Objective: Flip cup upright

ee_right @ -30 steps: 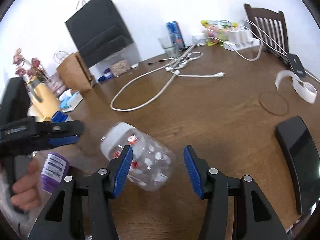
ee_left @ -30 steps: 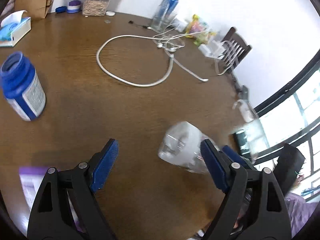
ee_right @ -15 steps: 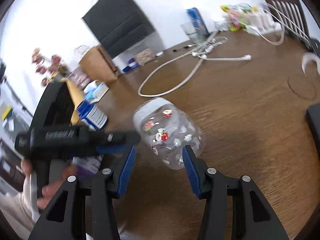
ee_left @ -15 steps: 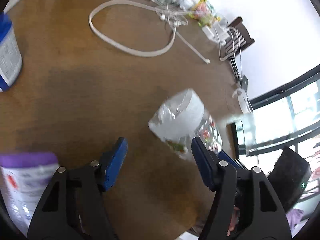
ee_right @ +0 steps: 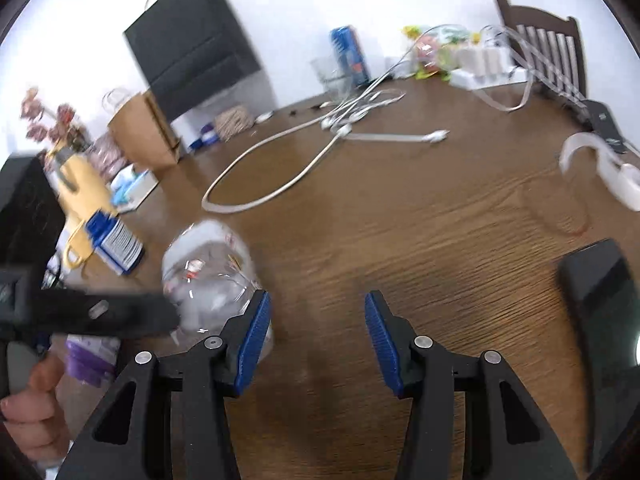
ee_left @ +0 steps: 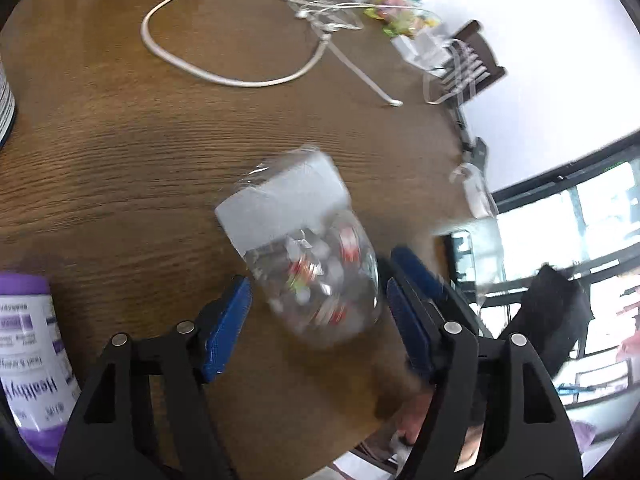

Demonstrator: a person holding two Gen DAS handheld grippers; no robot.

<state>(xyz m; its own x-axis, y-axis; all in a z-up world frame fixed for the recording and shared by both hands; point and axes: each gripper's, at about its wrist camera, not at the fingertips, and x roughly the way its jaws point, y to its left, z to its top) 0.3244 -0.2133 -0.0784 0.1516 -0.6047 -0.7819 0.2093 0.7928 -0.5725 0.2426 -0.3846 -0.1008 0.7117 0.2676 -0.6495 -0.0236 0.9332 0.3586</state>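
The cup (ee_left: 308,256) is clear plastic with small red and white prints. In the left wrist view it lies tilted on the wooden table (ee_left: 120,140), between the blue pads of my left gripper (ee_left: 318,328), which is open around it. In the right wrist view the cup (ee_right: 208,272) is blurred at the left, just outside the left pad of my right gripper (ee_right: 316,340), which is open and empty. The left gripper's black finger crosses in front of the cup there.
A purple-capped bottle (ee_left: 28,364) stands at the near left. A blue-capped bottle (ee_right: 114,242), a white cable loop (ee_left: 224,32), a black phone-like slab (ee_right: 604,320), paper bags (ee_right: 140,136) and a chair (ee_right: 540,48) surround the table.
The cup left the right gripper's jaws and now sits between the left gripper's pads. The left gripper moved in around it; the right gripper shifted right, away from it.
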